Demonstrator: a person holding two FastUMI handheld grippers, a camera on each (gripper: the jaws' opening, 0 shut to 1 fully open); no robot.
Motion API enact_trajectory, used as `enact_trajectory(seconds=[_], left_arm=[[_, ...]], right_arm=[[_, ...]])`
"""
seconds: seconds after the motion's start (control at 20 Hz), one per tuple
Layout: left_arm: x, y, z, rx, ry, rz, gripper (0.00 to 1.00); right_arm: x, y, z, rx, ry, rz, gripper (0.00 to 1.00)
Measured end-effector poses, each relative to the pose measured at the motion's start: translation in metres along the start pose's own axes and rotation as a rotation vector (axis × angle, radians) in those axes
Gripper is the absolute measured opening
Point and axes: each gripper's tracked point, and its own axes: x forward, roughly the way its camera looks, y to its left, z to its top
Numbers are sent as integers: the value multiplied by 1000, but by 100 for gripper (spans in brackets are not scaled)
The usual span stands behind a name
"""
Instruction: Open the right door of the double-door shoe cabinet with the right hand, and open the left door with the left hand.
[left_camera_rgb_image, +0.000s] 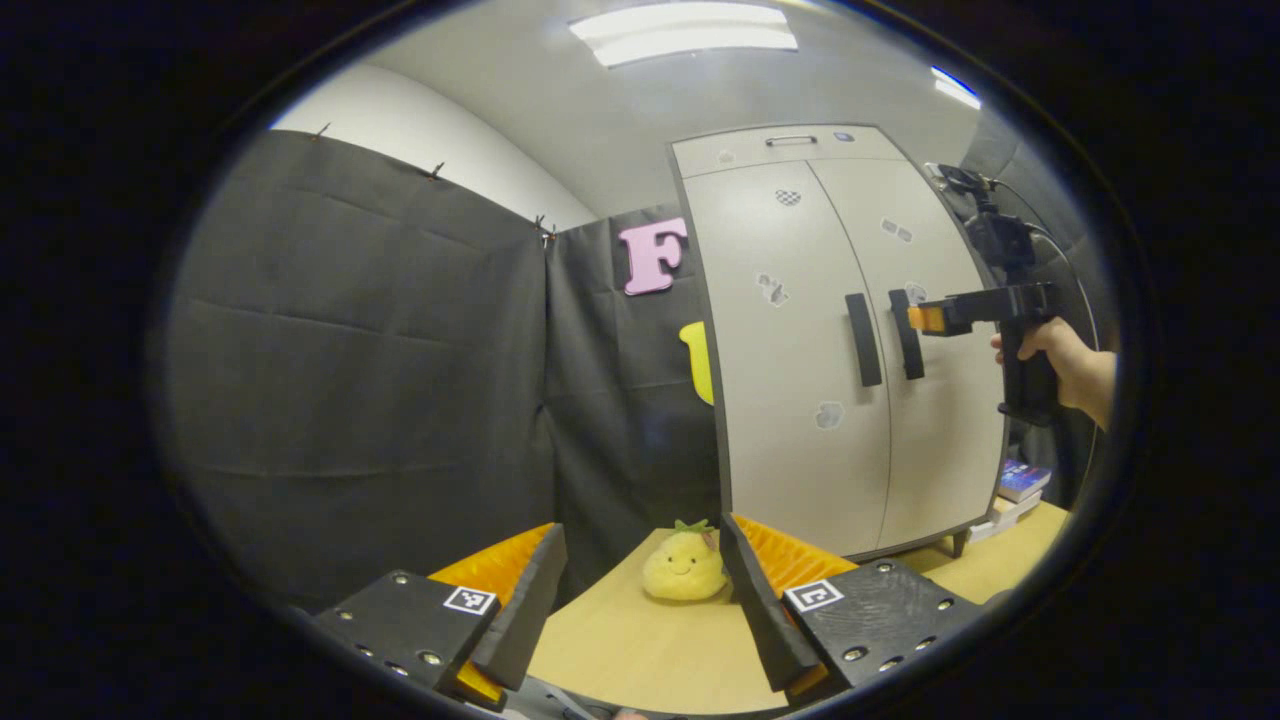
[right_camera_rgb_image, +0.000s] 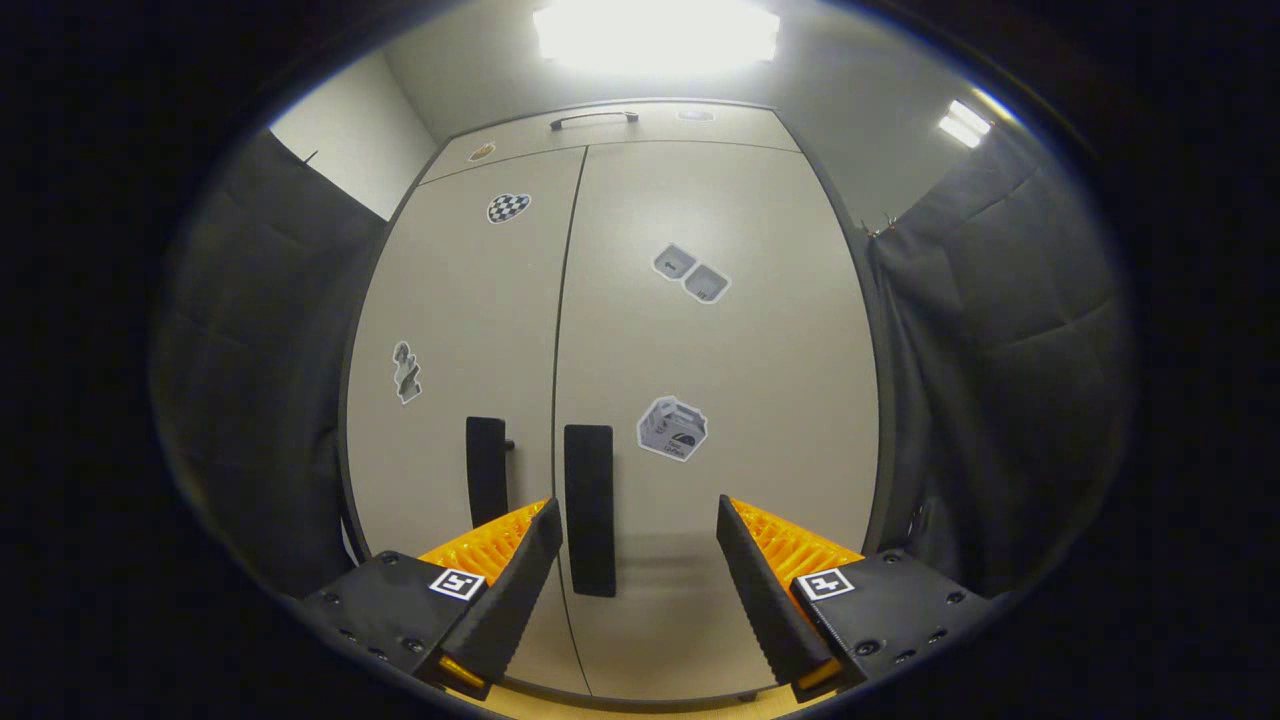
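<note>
A tall pale double-door shoe cabinet (left_camera_rgb_image: 830, 340) stands on the wooden table, both doors shut. Two dark vertical handles sit side by side at its middle: the left door's handle (right_camera_rgb_image: 487, 470) and the right door's handle (right_camera_rgb_image: 589, 508). In the right gripper view my right gripper (right_camera_rgb_image: 640, 525) is open close in front of the doors, the right handle just inside its left finger, not touched. The left gripper view shows that right gripper (left_camera_rgb_image: 925, 319), held by a hand (left_camera_rgb_image: 1060, 360), beside the right handle (left_camera_rgb_image: 907, 333). My left gripper (left_camera_rgb_image: 640, 545) is open, low over the table, well away from the cabinet.
A small yellow plush toy (left_camera_rgb_image: 684, 565) sits on the wooden table (left_camera_rgb_image: 640, 650) between my left gripper's fingers, farther off. Stacked books (left_camera_rgb_image: 1020, 485) lie right of the cabinet. Black cloth walls close in on both sides of the cabinet.
</note>
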Motion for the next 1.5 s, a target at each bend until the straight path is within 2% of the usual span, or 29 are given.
enact_trajectory(seconds=[0.35,0.4,0.45,0.55,0.6,0.7,0.8,0.85,0.9,0.95,1.0,1.1,1.5], left_arm=[[0,14,-8,14,24,25,89],[1,15,-10,13,27,26,89],[2,16,-12,13,30,29,89],[4,19,-16,17,39,32,89],[4,19,-18,18,42,32,89],[5,20,-20,17,45,29,89],[6,21,-22,19,46,29,89],[7,22,-22,18,48,26,89],[6,22,-22,16,47,24,89],[7,22,-20,15,46,21,90],[5,23,-20,15,43,21,89],[5,22,-16,13,32,12,90],[0,8,-8,5,10,-52,89]], right_arm=[[33,17,-18,-25,53,16,96],[35,20,-20,-22,56,19,90],[37,22,-22,-17,62,16,80],[42,25,-27,-12,84,18,80],[43,26,-28,-12,91,17,76],[46,28,-29,-10,98,19,47],[49,32,-33,5,129,31,40],[46,26,-27,17,133,19,45],[50,29,-33,31,141,26,34],[48,28,-34,31,151,38,34],[50,29,-33,29,157,48,24],[48,30,-35,49,202,52,15],[41,29,-35,59,240,93,15]])
